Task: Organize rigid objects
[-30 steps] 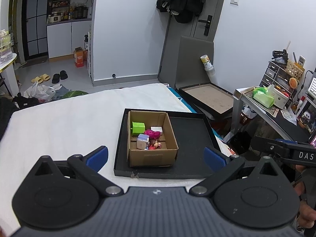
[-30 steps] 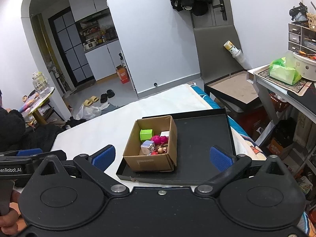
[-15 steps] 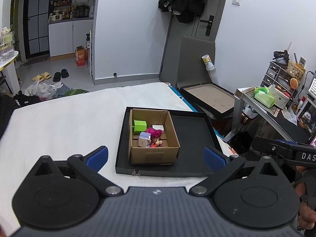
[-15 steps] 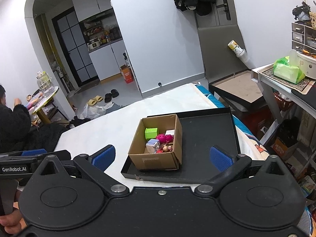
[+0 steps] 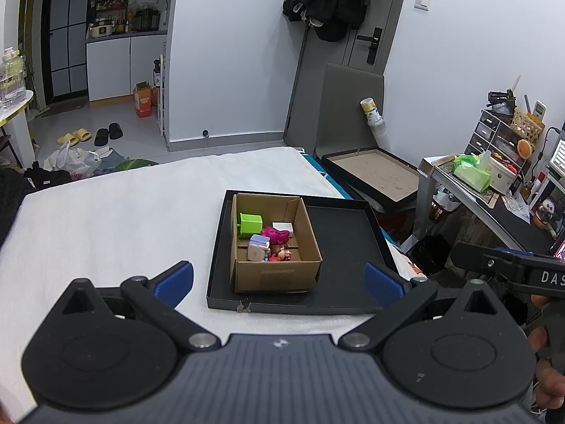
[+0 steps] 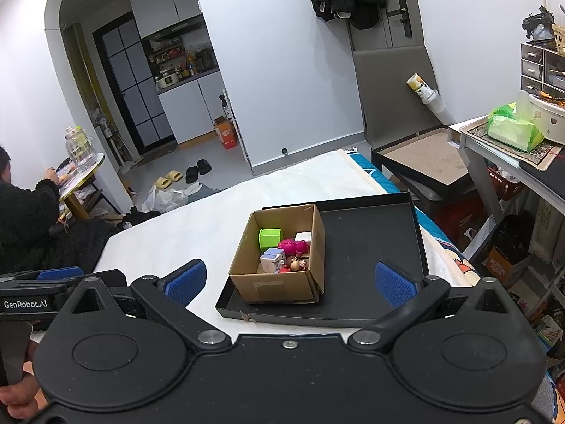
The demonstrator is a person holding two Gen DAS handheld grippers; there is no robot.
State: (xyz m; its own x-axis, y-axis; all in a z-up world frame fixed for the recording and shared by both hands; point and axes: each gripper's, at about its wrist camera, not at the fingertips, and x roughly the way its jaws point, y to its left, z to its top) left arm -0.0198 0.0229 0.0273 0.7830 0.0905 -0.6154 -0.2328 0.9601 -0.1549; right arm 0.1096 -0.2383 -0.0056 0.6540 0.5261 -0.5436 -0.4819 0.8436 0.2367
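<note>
Both grippers hang above the near edge of a white-covered bed (image 5: pixel 123 212), their blue-padded jaws spread wide with nothing between them. The left gripper (image 5: pixel 279 284) looks straight at an open cardboard box (image 5: pixel 275 277) that lies ahead of its fingers and well apart from them, roughly centred in the gap between the two pads. The right gripper (image 6: pixel 289 281) faces the same cardboard box from a little further right, the box again ahead of the fingertips and framed between them, nearer the left pad. The box stands in the left half of a shallow black tray (image 5: pixel 353 233), close against the tray's left rim and reaching almost to its far rim; the tray itself sits by the right edge of the bed, its near rim close to the bed's near edge. Inside the box lie a lime-green cube (image 5: pixel 251 224) toward the far-left corner, a magenta toy (image 5: pixel 273 235) near the middle, a white block (image 5: pixel 283 228) against the right wall, a pale lavender-and-white cube (image 5: pixel 257 249) nearer the front, and a small figurine with red parts (image 5: pixel 280 255) just beside it. The tray's right half is bare black.
</note>
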